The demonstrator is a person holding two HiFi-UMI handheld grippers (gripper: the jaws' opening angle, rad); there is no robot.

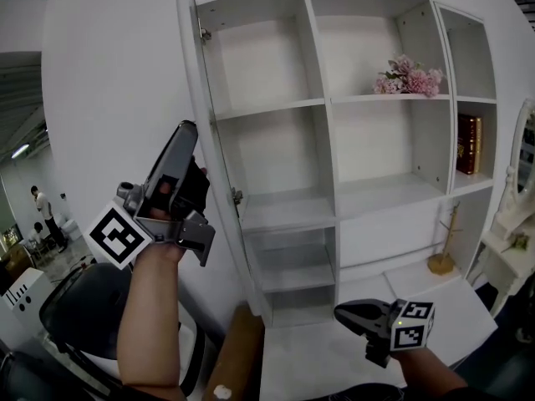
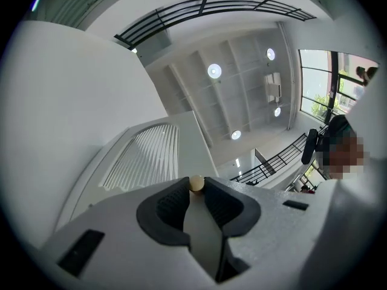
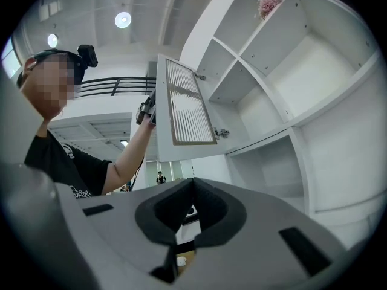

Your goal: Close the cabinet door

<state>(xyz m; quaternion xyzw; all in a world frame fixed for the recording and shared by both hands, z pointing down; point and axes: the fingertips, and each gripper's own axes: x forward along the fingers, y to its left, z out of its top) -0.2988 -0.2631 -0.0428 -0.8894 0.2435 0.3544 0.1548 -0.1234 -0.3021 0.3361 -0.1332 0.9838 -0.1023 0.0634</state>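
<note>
The tall white cabinet door (image 1: 109, 98) stands swung out to the left of the open shelves (image 1: 284, 215); in the head view I see it nearly edge on. My left gripper (image 1: 185, 129) is raised against the door's outer face. In the left gripper view its jaws (image 2: 196, 187) pinch a small beige knob (image 2: 196, 182) at their tips, with the door's slatted panel (image 2: 148, 156) behind. The right gripper view shows the slatted door (image 3: 184, 110) with the left gripper (image 3: 147, 110) at its free edge. My right gripper (image 1: 344, 314) hangs low near the cabinet's base, its jaws (image 3: 192, 183) shut and empty.
Pink flowers (image 1: 408, 75) and a dark red book (image 1: 469, 143) sit on the right-hand shelves. A small wooden stand (image 1: 443, 253) is on the low counter. A black chair (image 1: 84, 307) is at lower left, and a brown board (image 1: 238, 357) leans below the door.
</note>
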